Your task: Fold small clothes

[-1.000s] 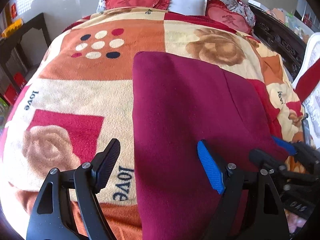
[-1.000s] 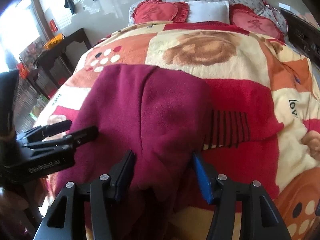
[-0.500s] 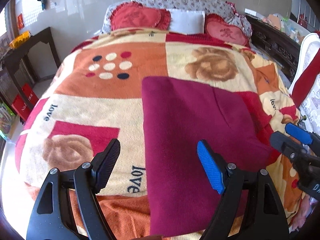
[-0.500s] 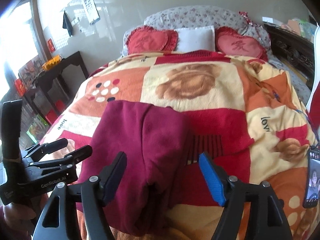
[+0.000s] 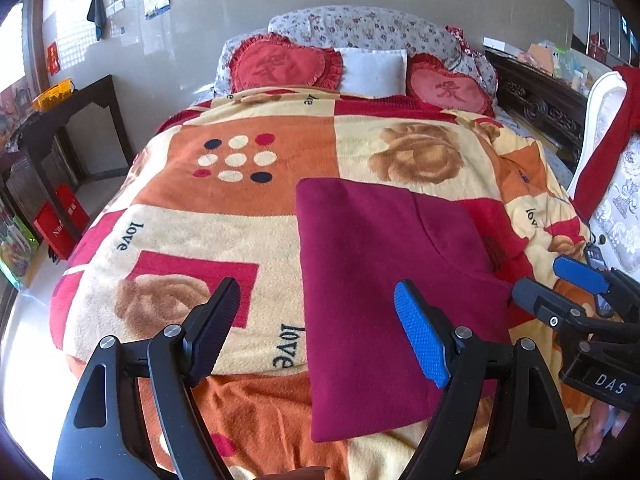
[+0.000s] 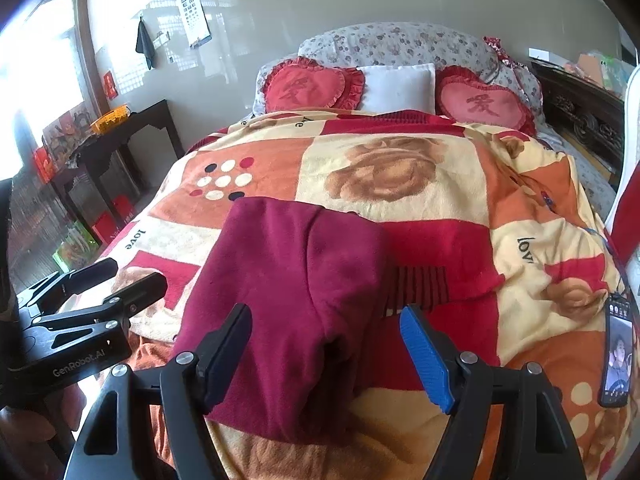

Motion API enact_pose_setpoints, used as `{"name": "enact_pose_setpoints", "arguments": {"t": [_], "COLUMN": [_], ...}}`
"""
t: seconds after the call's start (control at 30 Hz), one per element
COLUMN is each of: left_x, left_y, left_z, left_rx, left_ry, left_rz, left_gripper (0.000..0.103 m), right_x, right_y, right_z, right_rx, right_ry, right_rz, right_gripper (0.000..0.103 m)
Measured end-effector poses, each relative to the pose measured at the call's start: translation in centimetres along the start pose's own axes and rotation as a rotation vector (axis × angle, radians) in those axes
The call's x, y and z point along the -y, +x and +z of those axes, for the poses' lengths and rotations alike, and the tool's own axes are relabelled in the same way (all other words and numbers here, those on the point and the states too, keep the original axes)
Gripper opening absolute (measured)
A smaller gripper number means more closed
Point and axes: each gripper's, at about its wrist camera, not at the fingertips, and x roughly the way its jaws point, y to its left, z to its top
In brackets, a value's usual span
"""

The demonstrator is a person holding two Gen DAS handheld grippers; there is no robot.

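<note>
Both my grippers — left gripper (image 5: 318, 330) and right gripper (image 6: 326, 350) — gape wide and hold nothing. I have pulled back and up from the maroon garment (image 5: 384, 280); it lies folded flat on the blanket (image 5: 224, 224), near edge, right of centre — this fold looks finished.

The garment's (image 6: 292, 304) near edge is hidden behind the right gripper (image 6: 326, 354) at 6 o'clock. The phone (image 6: 618, 350) screen is too small to be read.
</note>
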Motion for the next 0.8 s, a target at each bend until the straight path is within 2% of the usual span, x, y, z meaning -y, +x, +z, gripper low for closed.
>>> {"name": "enact_pose_setpoints", "arguments": {"t": [0.4,0.8], "left_x": [0.1,0.7], "left_y": [-1.7,-0.6], "left_z": [-1.3,-1.8], "left_rx": [0.023,0.017], "left_ry": [-0.005,0.025], "left_rz": [-0.006,-0.018], "left_gripper": [0.080,0.080], "right_x": [-1.3,-0.9], "right_y": [-1.3,-0.9], "right_z": [-1.2,-1.5], "right_rx": [0.018,0.027], "right_ry": [-0.020,-0.006], "right_rz": [-0.004,-0.022], "right_gripper": [0.076,0.080]}}
